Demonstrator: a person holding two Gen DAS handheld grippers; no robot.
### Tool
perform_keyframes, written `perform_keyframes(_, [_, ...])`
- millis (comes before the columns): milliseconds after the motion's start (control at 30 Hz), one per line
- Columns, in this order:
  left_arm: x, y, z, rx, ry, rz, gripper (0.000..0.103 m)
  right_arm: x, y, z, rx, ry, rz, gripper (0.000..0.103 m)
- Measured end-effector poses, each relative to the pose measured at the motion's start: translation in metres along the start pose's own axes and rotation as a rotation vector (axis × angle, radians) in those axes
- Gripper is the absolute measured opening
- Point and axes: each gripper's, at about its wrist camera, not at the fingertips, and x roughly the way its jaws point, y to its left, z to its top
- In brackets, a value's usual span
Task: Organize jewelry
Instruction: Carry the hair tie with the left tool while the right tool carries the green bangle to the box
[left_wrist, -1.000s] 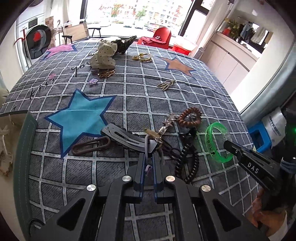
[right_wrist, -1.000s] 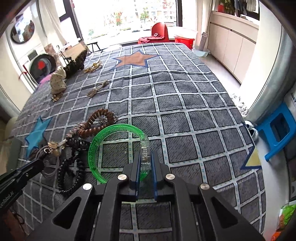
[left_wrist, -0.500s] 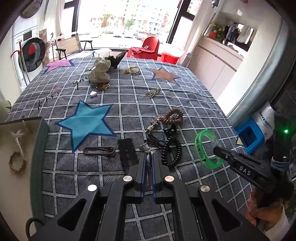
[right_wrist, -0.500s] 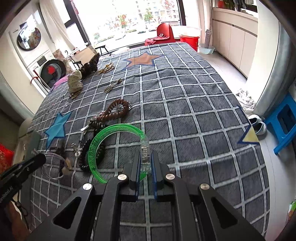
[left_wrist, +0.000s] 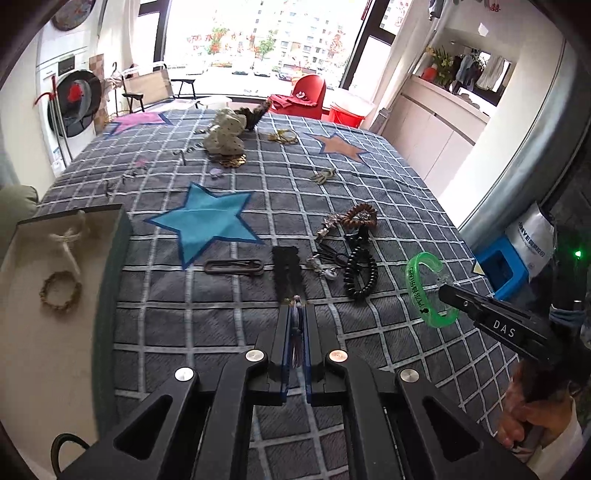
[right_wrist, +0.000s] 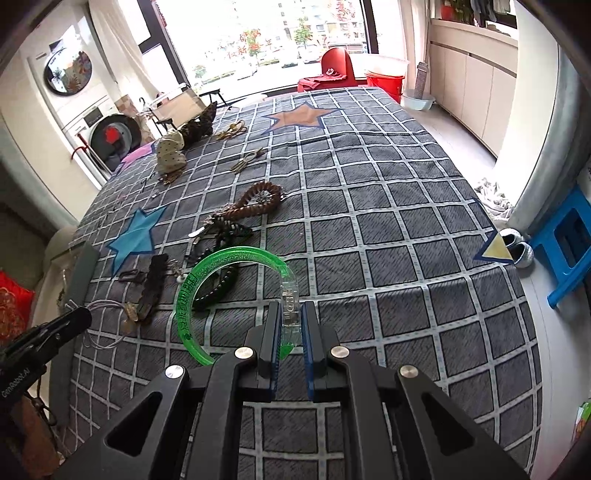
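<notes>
- Covering the bed, a checked quilt (left_wrist: 369, 192) carries scattered jewelry, a black coil (left_wrist: 360, 273) among it
- box (left_wrist: 110, 280) at left holds a braided ring (left_wrist: 60, 291)
- right gripper (right_wrist: 290, 319) pinches a green bangle (right_wrist: 192, 295), lifted off the quilt
- left gripper (left_wrist: 296, 314) is pressed onto thin wire hoops (right_wrist: 103, 325)

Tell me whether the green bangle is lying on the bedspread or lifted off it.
Lifted. The right gripper is shut on the green bangle at its clear clasp, and in the left view the ring hangs clear of the bedspread.
</notes>
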Motion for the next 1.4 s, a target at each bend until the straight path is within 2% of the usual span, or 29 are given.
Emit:
perform_keyframes(367, [-0.032,0.018,-0.012,-0.025,-0.039,0.005,0.007,-0.014,0.025,-0.008,-0.026,-0.007,0.037,0.012])
perform_keyframes(733, [-0.068,0.041,-0.012,-0.063,-0.118,0.009,0.007,-0.030,0.065,-0.007,-0.089,-0.027,0.075,0.012])
perform_keyframes(967, [-0.088,0.069,-0.015,-0.110,-0.161,0.036,0.007,-0.032,0.100,-0.004,-0.146,-0.026,0.112,0.012])
perform_keyframes(1400, [-0.117,0.136,-0.023,-0.216,-0.224,0.132,0.007,-0.024,0.186,0.004,-0.285,-0.010,0.198,0.012])
